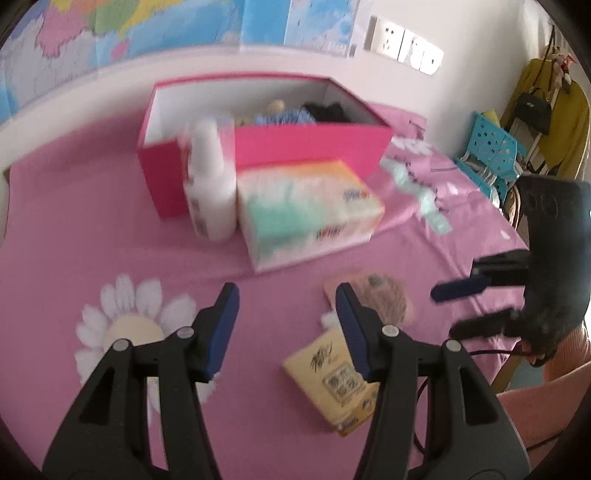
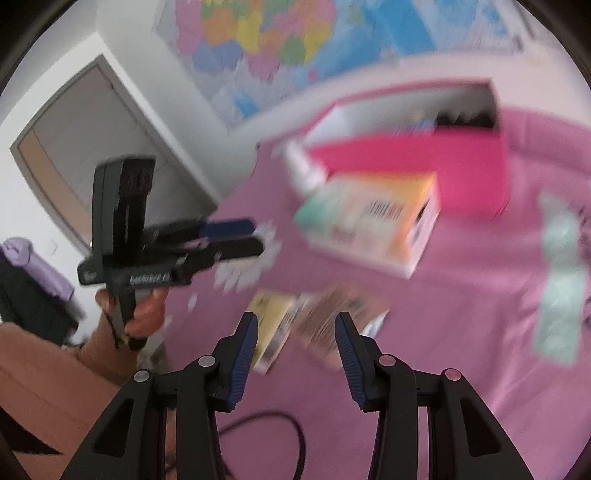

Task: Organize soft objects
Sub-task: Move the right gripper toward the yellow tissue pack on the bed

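Observation:
A pink open box (image 1: 310, 146) stands at the back of the pink cloth, with a blue cloth (image 1: 284, 118) and a black soft item (image 1: 327, 110) inside. In front of it stand a white bottle (image 1: 210, 184) and a tissue pack (image 1: 308, 210). A small yellow tissue packet (image 1: 332, 384) and a brown packet (image 1: 380, 299) lie near my left gripper (image 1: 286, 306), which is open and empty above the cloth. My right gripper (image 2: 295, 332) is open and empty above the same packets (image 2: 273, 325). The right gripper also shows in the left wrist view (image 1: 454, 306).
A mint green strip (image 1: 421, 192) lies on the cloth at the right. A blue basket (image 1: 487, 151) and a chair with a yellow coat (image 1: 546, 110) stand beyond the table's right edge. A map (image 1: 147, 26) covers the wall. A black cable (image 2: 273, 428) runs under the right gripper.

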### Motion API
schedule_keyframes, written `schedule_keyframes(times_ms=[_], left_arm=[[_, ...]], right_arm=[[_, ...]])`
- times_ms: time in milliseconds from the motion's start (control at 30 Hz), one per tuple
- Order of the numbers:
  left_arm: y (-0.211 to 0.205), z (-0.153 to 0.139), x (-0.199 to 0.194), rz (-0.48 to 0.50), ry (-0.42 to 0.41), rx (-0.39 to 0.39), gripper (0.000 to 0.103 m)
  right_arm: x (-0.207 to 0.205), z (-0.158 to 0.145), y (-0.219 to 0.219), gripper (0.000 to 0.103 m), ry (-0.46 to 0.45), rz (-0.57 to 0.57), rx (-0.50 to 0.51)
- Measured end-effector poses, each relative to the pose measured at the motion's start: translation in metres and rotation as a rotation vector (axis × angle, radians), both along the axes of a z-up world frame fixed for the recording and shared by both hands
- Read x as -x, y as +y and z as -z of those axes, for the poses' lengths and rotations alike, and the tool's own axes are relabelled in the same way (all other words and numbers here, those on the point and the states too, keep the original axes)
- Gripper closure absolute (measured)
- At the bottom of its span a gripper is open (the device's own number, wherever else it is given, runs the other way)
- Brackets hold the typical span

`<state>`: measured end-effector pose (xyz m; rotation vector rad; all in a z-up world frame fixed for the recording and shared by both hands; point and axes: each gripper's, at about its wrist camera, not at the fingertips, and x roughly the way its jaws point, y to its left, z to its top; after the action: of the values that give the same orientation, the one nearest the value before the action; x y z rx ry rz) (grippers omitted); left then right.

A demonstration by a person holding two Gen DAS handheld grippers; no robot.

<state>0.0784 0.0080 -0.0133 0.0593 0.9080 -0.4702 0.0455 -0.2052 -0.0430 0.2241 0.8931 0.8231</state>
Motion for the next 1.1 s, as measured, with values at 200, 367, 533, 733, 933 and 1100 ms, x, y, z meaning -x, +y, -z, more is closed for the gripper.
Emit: schedule_keyframes(times_ms=[200, 367, 533, 733, 933, 1100], left_arm=[[-0.001, 0.016, 0.008, 0.019, 0.042, 0.009, 0.047], [-0.004, 0.023, 0.013, 0.035, 0.058, 0.009, 0.047], [-0.006, 0.029, 0.013, 0.051, 0.085, 0.015, 0.056], [-0.005, 0.032, 0.015, 0.065, 0.101, 0.019, 0.059], [-0.004, 0.035, 0.025, 0.099, 0.145, 0.055, 0.059], [-0.011, 0.037, 0.032, 0.106, 0.150, 0.057, 0.059]], right_arm=[[0.013, 0.031, 0.032, 0.059, 0.096, -0.082, -0.017], [0.024, 0.042, 0.057, 0.059, 0.124, -0.142, -0.007], [0.028, 0.046, 0.067, 0.062, 0.139, -0.162, -0.013], [0.020, 0.050, 0.071, 0.077, 0.134, -0.117, -0.044], [0.008, 0.041, 0.044, 0.078, 0.105, 0.016, -0.069], [-0.003, 0.041, 0.033, 0.077, 0.101, 0.078, -0.057]])
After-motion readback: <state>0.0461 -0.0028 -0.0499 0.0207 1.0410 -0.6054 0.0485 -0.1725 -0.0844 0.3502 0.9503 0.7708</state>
